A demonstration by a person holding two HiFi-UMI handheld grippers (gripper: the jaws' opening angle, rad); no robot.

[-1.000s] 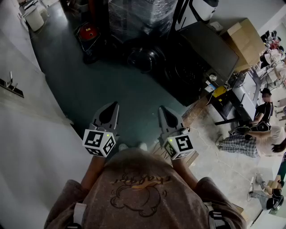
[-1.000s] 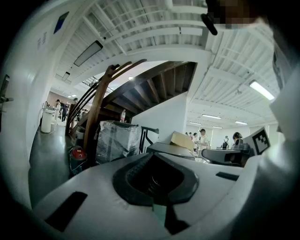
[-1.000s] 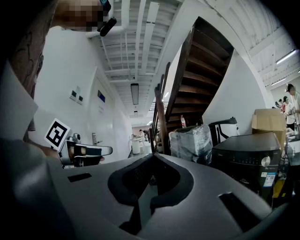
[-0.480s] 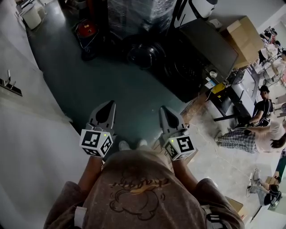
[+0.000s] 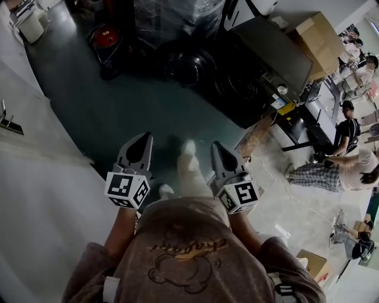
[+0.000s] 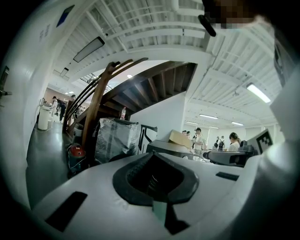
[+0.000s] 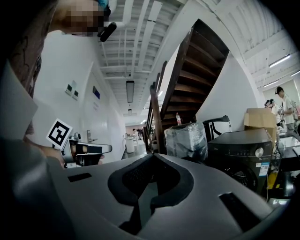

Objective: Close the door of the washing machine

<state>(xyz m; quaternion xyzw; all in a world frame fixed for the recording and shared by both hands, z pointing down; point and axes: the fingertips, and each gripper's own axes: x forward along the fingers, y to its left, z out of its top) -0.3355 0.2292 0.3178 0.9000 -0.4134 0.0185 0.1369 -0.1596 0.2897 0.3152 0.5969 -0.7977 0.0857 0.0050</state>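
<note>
The black washing machine (image 5: 269,56) stands far ahead at the upper right of the head view. Its round door (image 5: 188,66) hangs swung open to the left of the dark drum opening (image 5: 244,87). My left gripper (image 5: 144,137) and right gripper (image 5: 215,144) are held side by side over the green floor, well short of the machine, both shut and empty. The right gripper view shows the machine (image 7: 243,152) beyond the shut right gripper (image 7: 152,157). In the left gripper view the left gripper (image 6: 152,153) is shut, and the machine's top (image 6: 171,147) peeks above it.
A plastic-wrapped pallet (image 5: 172,18) and a red canister (image 5: 106,36) stand left of the machine. A cardboard box (image 5: 323,32) rests on it. People (image 5: 349,127) sit at the right, by cluttered desks. A white wall (image 5: 35,195) runs along the left. My foot (image 5: 188,148) is between the grippers.
The person has stepped forward: a leg and foot now show between the grippers, and the machine has slid slightly up and left in the head view. Both grippers stay shut.
</note>
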